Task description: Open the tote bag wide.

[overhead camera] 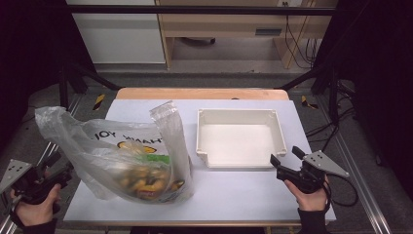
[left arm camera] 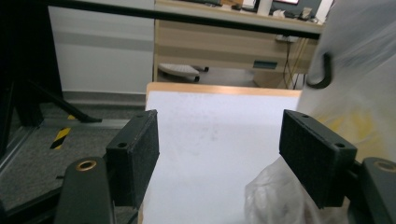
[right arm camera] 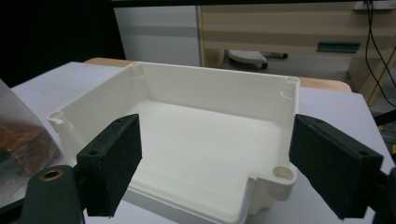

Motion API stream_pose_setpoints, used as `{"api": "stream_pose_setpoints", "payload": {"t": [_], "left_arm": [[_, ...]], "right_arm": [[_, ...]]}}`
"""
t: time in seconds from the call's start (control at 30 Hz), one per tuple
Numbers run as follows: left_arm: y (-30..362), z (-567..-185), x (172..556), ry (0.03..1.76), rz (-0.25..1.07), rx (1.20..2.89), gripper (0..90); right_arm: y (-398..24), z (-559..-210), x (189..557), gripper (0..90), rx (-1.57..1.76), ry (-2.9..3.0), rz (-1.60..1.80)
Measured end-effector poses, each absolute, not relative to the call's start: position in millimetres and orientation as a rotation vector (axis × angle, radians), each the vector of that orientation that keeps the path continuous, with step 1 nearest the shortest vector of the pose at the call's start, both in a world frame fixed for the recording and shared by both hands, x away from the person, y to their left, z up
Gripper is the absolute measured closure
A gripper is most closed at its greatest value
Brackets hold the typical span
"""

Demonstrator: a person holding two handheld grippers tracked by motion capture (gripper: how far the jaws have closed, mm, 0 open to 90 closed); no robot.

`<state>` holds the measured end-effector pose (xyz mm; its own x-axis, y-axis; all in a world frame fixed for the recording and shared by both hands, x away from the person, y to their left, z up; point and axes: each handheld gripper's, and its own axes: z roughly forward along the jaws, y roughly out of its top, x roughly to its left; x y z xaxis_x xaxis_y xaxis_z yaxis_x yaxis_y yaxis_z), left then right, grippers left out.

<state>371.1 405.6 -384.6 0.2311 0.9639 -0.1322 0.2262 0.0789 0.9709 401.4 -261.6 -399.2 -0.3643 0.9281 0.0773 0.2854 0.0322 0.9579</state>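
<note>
Two hand-held black two-jaw grippers at the near edge of the white worktop point(overhead camera: 234, 195), one bag and one tray beyond.

Left gripper point(overhead camera: 61, 170) at the near left corner, jaws spread wide, nothing clamped, one pad just beside the crinkled clear plastic bag point(overhead camera: 122, 156), contact not clear to tell. Right gripper point(overhead camera: 285, 158) at the near right corner, jaws likewise wide apart, holding nothing, pointed at the empty shallow white rectangular plastic tray point(overhead camera: 238, 114) right of centre. Single bag, standing on the left half of the worktop, mouth up, printed with dark lettering and a yellow motif, filled low down with yellow and brown items too blurred to name. Bag and tray near each other, not touching.
</note>
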Motion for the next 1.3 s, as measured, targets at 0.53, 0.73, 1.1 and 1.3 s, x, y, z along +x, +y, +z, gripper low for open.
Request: {"api": "stream_pose_setpoints", "payload": {"t": [0.53, 0.73, 1.1, 1.3], "left_arm": [[396, -340, 335, 1.048, 0.771, 1.36, 28.4], [382, -339, 333, 1.024, 0.744, 1.422, 28.5], [357, -357, 342, 1.015, 0.681, 1.552, 49.3], [350, -363, 347, 1.021, 0.664, 1.6, 66.8]], "right_arm": [[-197, -372, 389, 23.8, 1.083, 1.849, 1.525], [-164, -358, 388, 25.4, 0.988, 1.93, 1.572], [-105, -346, 384, 28.8, 0.826, 2.041, 1.711], [-91, -345, 380, 30.1, 0.757, 2.053, 1.765]]}}
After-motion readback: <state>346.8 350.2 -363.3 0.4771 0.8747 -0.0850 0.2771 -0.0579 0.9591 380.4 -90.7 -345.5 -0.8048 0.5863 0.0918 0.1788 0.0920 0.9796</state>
